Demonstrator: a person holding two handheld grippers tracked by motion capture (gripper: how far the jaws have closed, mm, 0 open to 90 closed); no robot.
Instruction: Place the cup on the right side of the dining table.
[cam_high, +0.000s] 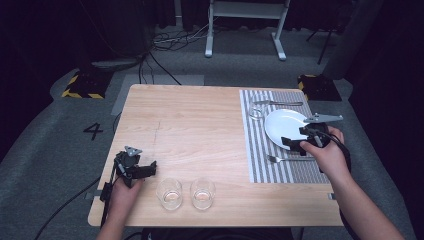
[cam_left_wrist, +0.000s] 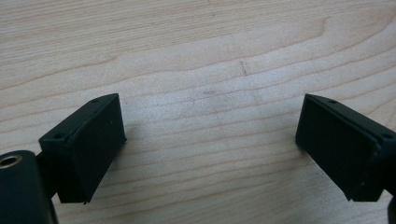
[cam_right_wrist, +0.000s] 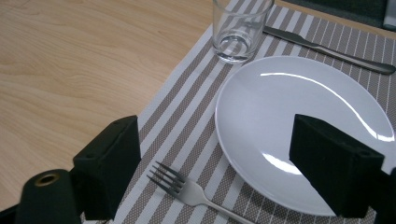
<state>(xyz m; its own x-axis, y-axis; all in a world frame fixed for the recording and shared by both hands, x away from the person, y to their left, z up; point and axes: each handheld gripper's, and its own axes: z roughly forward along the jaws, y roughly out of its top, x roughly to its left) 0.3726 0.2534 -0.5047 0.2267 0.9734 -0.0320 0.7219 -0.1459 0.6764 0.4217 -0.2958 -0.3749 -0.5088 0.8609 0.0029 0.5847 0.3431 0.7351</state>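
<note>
A white plate (cam_high: 285, 125) (cam_right_wrist: 303, 107) lies on a striped placemat (cam_high: 260, 155) (cam_right_wrist: 187, 116) on the right side of the wooden table (cam_high: 190, 125). A fork (cam_high: 287, 159) (cam_right_wrist: 182, 186) lies on the mat at the plate's near side and a knife (cam_high: 277, 103) (cam_right_wrist: 327, 49) at its far side. An empty glass (cam_high: 256, 111) (cam_right_wrist: 238, 28) stands on the mat's far left corner. My right gripper (cam_high: 291, 143) (cam_right_wrist: 219, 140) hovers open over the plate's near edge and the fork. My left gripper (cam_high: 148, 170) (cam_left_wrist: 210, 140) is open above bare wood at the front left.
Two more empty glasses (cam_high: 170, 193) (cam_high: 203, 193) stand side by side near the table's front edge, just right of my left gripper. Cables and a white frame leg (cam_high: 210, 30) are on the floor beyond the table.
</note>
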